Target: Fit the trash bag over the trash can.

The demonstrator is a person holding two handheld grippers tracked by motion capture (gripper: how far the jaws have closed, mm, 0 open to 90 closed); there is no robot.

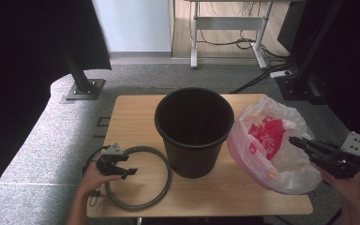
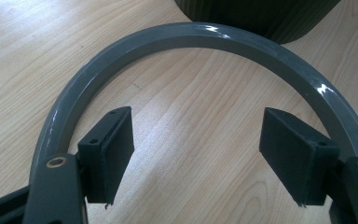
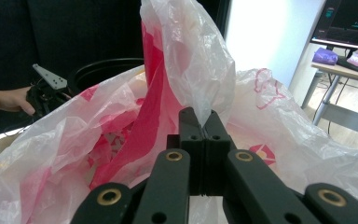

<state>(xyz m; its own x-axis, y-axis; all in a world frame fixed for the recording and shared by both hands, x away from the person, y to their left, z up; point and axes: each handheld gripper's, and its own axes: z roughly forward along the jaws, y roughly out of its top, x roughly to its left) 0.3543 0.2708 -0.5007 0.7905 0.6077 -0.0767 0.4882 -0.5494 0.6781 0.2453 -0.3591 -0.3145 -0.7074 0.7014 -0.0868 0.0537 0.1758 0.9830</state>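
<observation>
A white and red plastic bag point(image 1: 269, 145) stands puffed up at the table's right end, beside a black bin point(image 1: 194, 129). My right gripper point(image 1: 294, 140) comes in from the right, shut on a fold of the bag's thin film; in the right gripper view the jaws point(image 3: 204, 123) meet on the bag point(image 3: 191, 70). A grey plastic ring point(image 1: 138, 177) lies flat at the front left. My left gripper point(image 1: 127, 165) sits low over the ring's left side, open, its pads point(image 2: 112, 149) inside the ring's arc point(image 2: 205, 35) with bare wood between them.
The wooden table point(image 1: 131, 117) is small, with grey carpeted floor around it. A black frame post point(image 1: 79, 77) stands at the back left and a white desk frame point(image 1: 229, 28) behind. The bin's rim point(image 3: 102, 67) and the left hand's gripper point(image 3: 46, 88) lie beyond the bag.
</observation>
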